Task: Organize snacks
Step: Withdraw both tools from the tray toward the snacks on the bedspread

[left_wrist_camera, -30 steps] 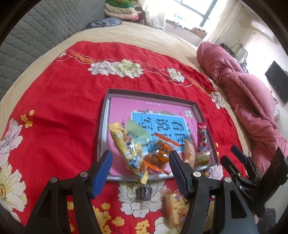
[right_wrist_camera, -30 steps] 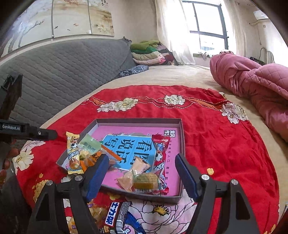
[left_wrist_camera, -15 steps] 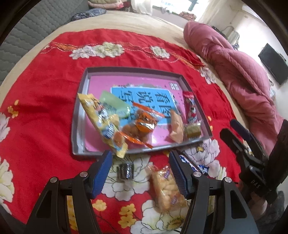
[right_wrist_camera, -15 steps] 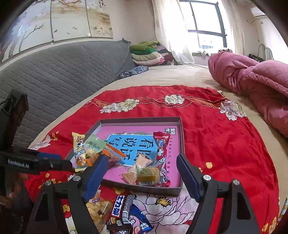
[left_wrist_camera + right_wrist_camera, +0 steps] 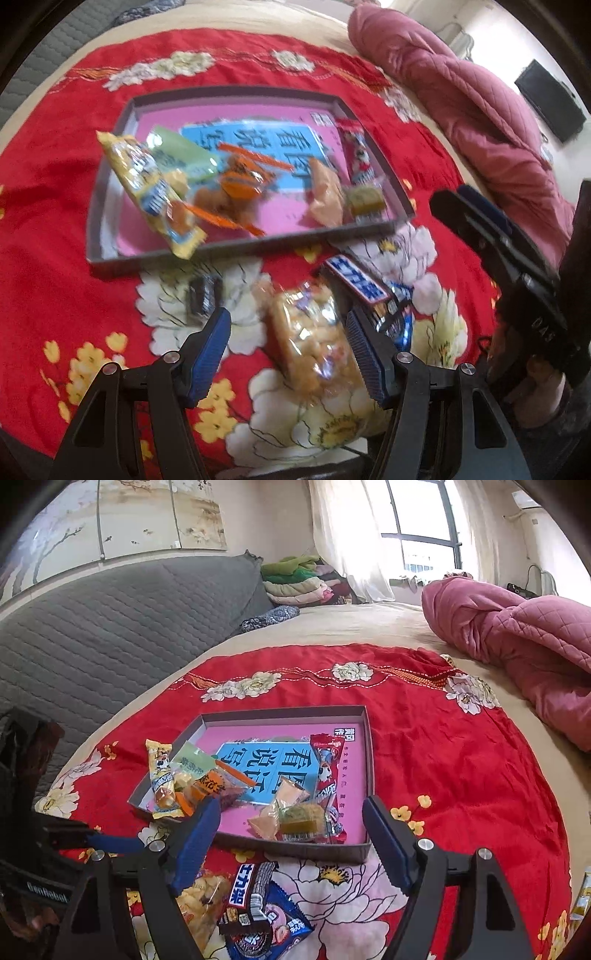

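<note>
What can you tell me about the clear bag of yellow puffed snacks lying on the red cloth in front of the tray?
The clear bag of yellow puffed snacks is a crinkly, glossy plastic pouch, sealed and full of pale orange-yellow pieces. It lies flat on the red flowered cloth, outside the grey tray, lengthwise between the open left tongs. Whether the pads touch it is unclear. A dark chocolate bar wrapper lies against its right side.

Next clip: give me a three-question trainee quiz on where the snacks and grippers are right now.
1. True or false: the yellow puff bag lies inside the tray.
2. Which gripper hangs over the puff bag: A left, B right?
3. Fill in: the chocolate bar lies on the red ____.

Key: 1 false, it lies on the cloth in front of the tray; 2 A; 3 cloth.
</note>
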Motion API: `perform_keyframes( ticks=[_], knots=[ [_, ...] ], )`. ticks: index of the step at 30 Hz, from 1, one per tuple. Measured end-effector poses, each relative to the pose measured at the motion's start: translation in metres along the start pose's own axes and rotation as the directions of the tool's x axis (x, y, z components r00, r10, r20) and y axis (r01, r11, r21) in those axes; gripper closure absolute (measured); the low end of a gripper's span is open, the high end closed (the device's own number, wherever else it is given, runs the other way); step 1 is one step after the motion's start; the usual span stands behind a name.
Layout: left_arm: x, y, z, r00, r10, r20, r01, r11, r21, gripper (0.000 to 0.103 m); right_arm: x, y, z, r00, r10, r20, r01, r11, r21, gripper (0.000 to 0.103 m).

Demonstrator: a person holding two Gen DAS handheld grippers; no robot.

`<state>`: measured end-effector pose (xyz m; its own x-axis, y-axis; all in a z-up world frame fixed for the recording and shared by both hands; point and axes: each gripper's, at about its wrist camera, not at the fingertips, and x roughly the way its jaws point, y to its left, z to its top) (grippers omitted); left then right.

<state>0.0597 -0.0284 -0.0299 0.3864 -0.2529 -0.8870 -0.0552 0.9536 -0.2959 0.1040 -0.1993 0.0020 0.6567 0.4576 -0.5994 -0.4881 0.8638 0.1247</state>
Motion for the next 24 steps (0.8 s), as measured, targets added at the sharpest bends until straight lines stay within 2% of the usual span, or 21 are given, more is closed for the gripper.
perform_keyframes(
  ticks=[12,17,20,24],
  knots=[
    [0.007,-0.018,-0.009,0.999,-0.031,-0.028,0.032,0.999,0.033,0.036,-0.013,0.001,-0.009,1.000,-0.008,-0.023,0.007,1.000,-0.002,0.024],
    [0.013,-0.023,-0.012,0.998,-0.039,-0.047,0.040,0.999,0.035,0.036,-0.018,0.003,-0.011,1.000,0.000,-0.029,0.000,1.000,-0.005,0.020],
    [0.016,-0.025,-0.014,0.998,-0.034,-0.058,0.036,0.999,0.038,0.036,-0.018,0.003,-0.013,0.999,0.014,-0.048,-0.014,1.000,0.000,0.020],
    [0.019,-0.028,-0.016,0.998,-0.025,-0.062,0.028,0.998,0.050,0.036,-0.011,0.003,-0.019,0.993,0.034,-0.116,-0.033,0.999,0.005,0.020]
  ],
)
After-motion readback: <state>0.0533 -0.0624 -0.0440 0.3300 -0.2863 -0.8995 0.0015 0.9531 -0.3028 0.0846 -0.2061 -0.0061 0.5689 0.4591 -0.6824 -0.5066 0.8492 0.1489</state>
